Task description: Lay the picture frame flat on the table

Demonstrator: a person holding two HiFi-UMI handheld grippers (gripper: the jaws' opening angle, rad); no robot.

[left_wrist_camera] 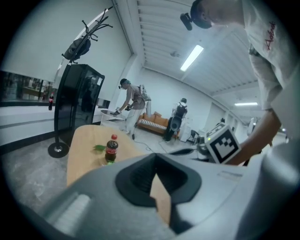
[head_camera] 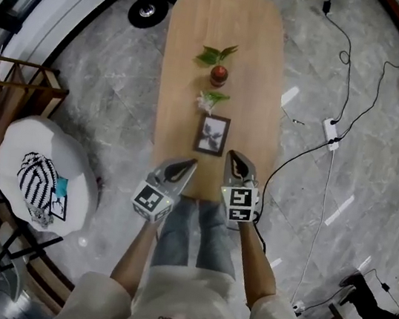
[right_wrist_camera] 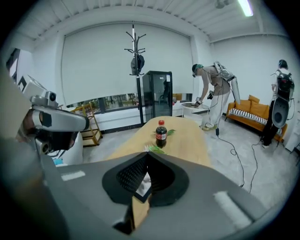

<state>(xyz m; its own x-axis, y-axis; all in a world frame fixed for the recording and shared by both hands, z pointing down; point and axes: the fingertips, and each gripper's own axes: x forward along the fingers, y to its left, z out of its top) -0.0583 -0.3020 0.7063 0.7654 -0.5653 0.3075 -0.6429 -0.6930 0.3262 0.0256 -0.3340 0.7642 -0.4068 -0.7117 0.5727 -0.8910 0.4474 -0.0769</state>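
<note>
The dark picture frame (head_camera: 211,135), with a white leaf print, is on the near half of the wooden table (head_camera: 193,56). I cannot tell whether it lies flat or leans. My left gripper (head_camera: 186,165) hovers just short of the frame's near left corner, jaws closed together and empty. My right gripper (head_camera: 234,157) hangs beside the frame's near right corner, also shut with nothing in it. In the right gripper view a slice of the frame (right_wrist_camera: 143,183) shows through the hole behind the jaws. Only table wood (left_wrist_camera: 161,197) shows through the left one.
A cola bottle (head_camera: 219,74) (left_wrist_camera: 111,150) (right_wrist_camera: 161,133) stands mid-table with green leaves (head_camera: 216,55) behind it and a leafy sprig (head_camera: 212,100) in front. A white stool (head_camera: 46,179) and wooden rack (head_camera: 15,88) stand on the left. Cables and a power strip (head_camera: 331,131) lie on the right.
</note>
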